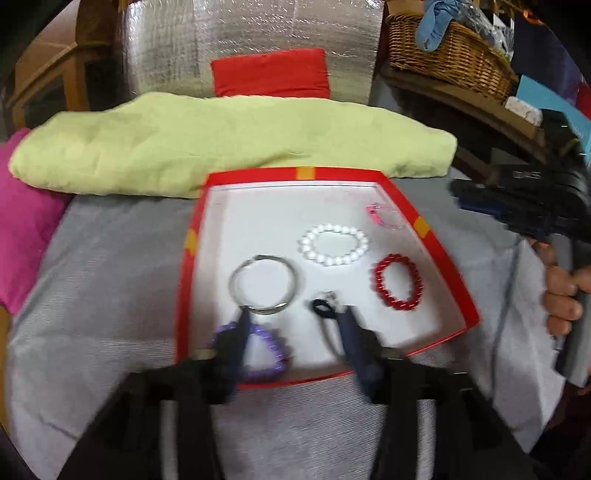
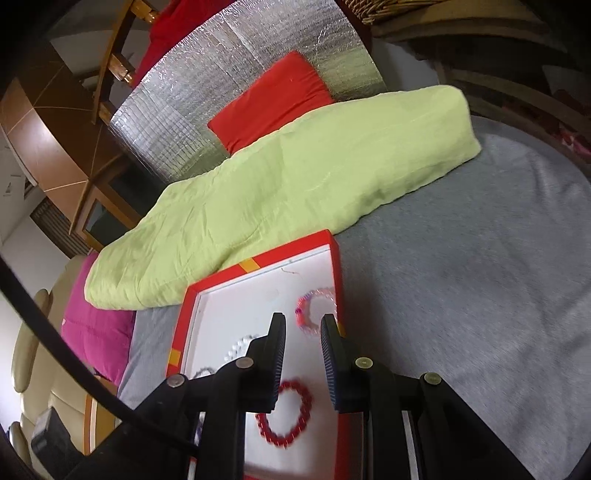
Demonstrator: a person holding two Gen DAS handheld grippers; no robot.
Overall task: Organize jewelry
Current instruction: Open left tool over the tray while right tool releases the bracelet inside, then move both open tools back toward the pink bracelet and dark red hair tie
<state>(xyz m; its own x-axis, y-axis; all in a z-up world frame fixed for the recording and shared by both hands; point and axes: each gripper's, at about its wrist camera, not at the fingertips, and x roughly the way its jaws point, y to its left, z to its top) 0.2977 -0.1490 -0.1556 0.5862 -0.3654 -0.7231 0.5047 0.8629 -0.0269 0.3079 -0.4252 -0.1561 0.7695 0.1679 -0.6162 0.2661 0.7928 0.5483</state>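
Left wrist view: shallow red box (image 1: pixel 436 229) with a white floor, lying on grey bedding (image 1: pixel 110 266) at the centre of the frame. Yellow tape patches on the rim; no lettering legible on them. Inside the box, all apart from one another: white bead bracelet (image 1: pixel 334 245) upper middle; red bead bracelet (image 1: pixel 397 282) to its lower right; pink bracelet (image 1: pixel 380 216) in the upper right corner, blurred; silver bangle (image 1: pixel 262 284) at left centre; purple bead bracelet (image 1: pixel 258 350) lower left; small black piece with a silvery bit (image 1: pixel 325 304) at lower middle, too blurred to identify.

Left gripper (image 1: pixel 295 314) low in the frame, fingers spread wide apart, nothing clasped. Left finger tip overlapping the purple bracelet and the bangle's lower edge, right finger tip beside the black piece; contact impossible to judge.

At the right edge, a hand (image 1: pixel 561 291) around the handle of the other tool; faint pale marks on its black body, unreadable.

Behind the box: folded light green blanket (image 1: pixel 221 147), red cushion (image 1: pixel 271 74) against a silver quilted panel (image 1: pixel 258 33), magenta pillow (image 1: pixel 26 218) at far left, wicker basket (image 1: pixel 447 51) upper right.

Right wrist view: right gripper (image 2: pixel 303 325) at lower centre over the box's right side, fingers parted by a narrow gap, nothing between them. Pink bracelet just past the tips; red bracelet lower down between the fingers' bases.

No brand or label readable anywhere.
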